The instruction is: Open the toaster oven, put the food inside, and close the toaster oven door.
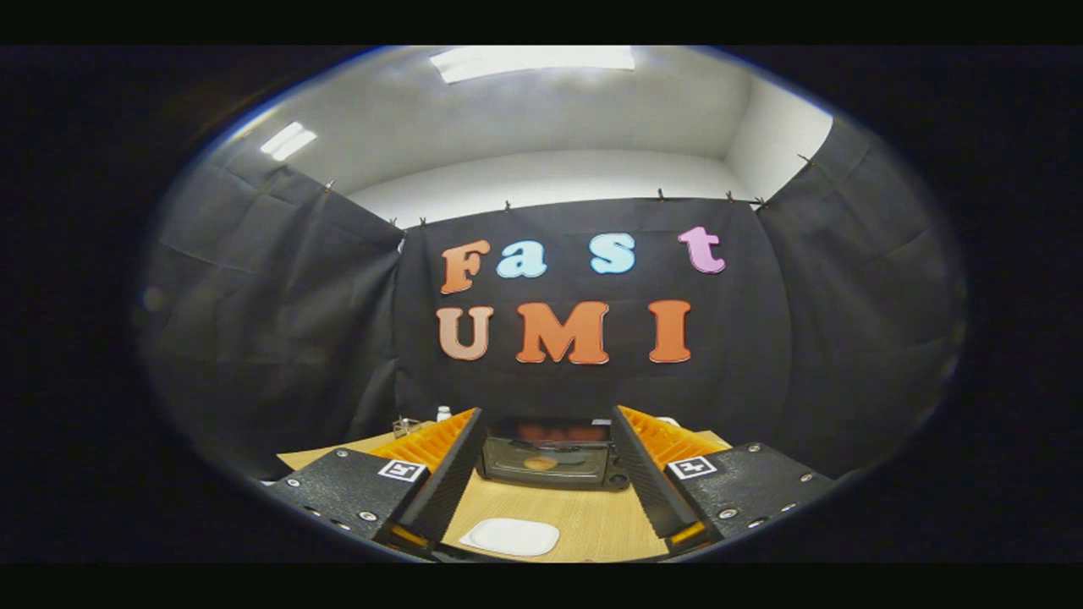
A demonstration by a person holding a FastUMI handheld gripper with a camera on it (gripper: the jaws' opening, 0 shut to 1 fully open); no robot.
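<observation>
A black toaster oven (550,461) stands on the wooden table (592,520) beyond my fingers, its glass door shut. Through the glass an orange-brown piece of food (540,463) shows inside. My gripper (548,440) is open, held back from the oven, with nothing between its fingers. A white plate (510,536) lies bare on the table between the fingers, nearer than the oven.
A small white bottle (443,413) and a small clear container (406,425) stand at the table's far left, behind the left finger. Black cloth walls close in the booth behind and to both sides.
</observation>
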